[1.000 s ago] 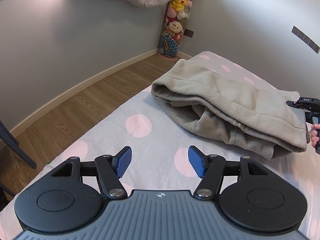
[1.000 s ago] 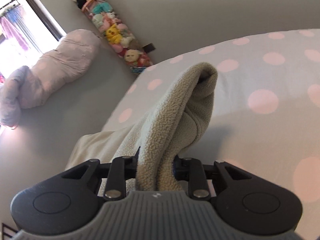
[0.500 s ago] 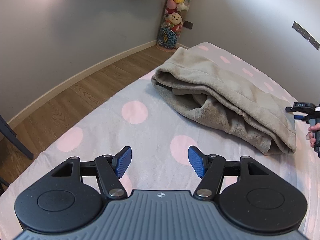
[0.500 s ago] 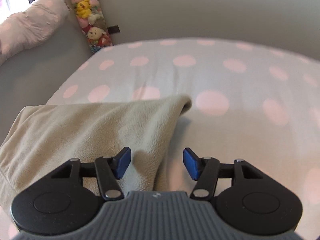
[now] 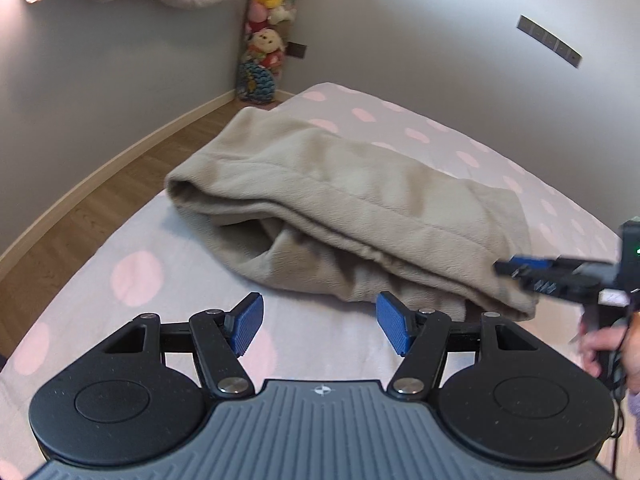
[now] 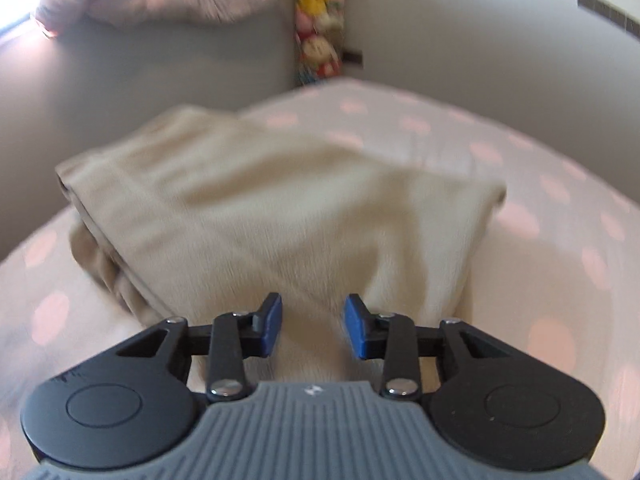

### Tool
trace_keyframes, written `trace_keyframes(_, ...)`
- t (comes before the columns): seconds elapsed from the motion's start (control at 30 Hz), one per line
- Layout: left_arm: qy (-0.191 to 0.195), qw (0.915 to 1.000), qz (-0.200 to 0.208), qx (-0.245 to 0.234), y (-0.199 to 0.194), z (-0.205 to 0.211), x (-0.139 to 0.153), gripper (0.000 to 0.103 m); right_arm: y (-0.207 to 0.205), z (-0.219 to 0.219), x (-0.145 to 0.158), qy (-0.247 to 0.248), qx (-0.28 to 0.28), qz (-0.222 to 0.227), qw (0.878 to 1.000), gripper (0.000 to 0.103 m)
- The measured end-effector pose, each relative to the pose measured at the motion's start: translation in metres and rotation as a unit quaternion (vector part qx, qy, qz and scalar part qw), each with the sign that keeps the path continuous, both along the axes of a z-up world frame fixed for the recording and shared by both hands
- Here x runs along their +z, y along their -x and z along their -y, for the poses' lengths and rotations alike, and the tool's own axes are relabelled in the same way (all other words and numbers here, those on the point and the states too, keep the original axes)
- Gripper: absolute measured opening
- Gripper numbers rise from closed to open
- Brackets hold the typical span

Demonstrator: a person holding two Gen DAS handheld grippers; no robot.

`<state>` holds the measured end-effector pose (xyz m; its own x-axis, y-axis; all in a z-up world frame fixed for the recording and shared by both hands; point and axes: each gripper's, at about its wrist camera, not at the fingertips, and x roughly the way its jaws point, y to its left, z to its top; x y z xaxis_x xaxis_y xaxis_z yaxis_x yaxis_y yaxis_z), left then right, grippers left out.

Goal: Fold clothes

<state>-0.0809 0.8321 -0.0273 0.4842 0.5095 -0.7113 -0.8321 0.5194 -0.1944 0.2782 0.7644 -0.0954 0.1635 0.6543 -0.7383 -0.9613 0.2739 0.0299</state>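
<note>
A beige fleece garment [image 5: 352, 208] lies folded in thick layers on the bed, its loose open edge facing me in the left wrist view. My left gripper [image 5: 320, 326] is open above the sheet just short of that edge, touching nothing. In the right wrist view the same garment [image 6: 280, 216] fills the middle, blurred by motion. My right gripper [image 6: 313, 330] hovers open over its near end, with cloth below the gap and nothing pinched. The right gripper [image 5: 524, 276] also shows at the far right of the left wrist view, by the garment's right end.
The bed sheet [image 5: 136, 272] is grey with pink dots. Wooden floor [image 5: 80, 216] lies to the left of the bed, grey walls behind. A column of plush toys [image 5: 264, 40] stands in the corner. A hand [image 5: 608, 344] holds the right gripper's handle.
The right gripper let go of the garment's raised fold, which dropped flat, and pulled back over the near end. The left gripper moved closer to the garment's open edge.
</note>
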Motion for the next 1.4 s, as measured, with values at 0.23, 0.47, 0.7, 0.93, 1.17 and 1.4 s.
trace_keyframes(0.23,-0.007,0.9998,-0.013,-0.01,-0.014,0.012,-0.004,0.061,-0.001,0.01,-0.027,0.02,-0.019,-0.01,1.0,0.036)
trace_keyframes(0.47,-0.026,0.9992,-0.031,0.007,-0.018,0.036,0.004,0.061,0.013,0.04,0.017,-0.008,-0.029,-0.036,0.999,0.04)
trace_keyframes(0.7,-0.059,0.9975,-0.037,0.012,-0.028,0.059,0.037,0.074,0.037,0.074,0.094,-0.06,-0.032,-0.05,0.996,0.075)
trace_keyframes(0.93,-0.09,0.9938,-0.062,0.024,-0.041,0.089,0.063,0.074,0.072,0.119,0.142,-0.092,-0.053,-0.01,0.994,0.08)
trace_keyframes(1.17,-0.094,0.9946,-0.036,0.027,-0.036,0.126,0.065,0.075,0.097,0.164,0.155,-0.112,-0.078,-0.002,0.991,0.088)
trace_keyframes(1.4,-0.089,0.9951,-0.034,0.027,-0.026,0.164,0.058,0.075,0.127,0.209,0.146,-0.117,-0.097,0.008,0.988,0.091)
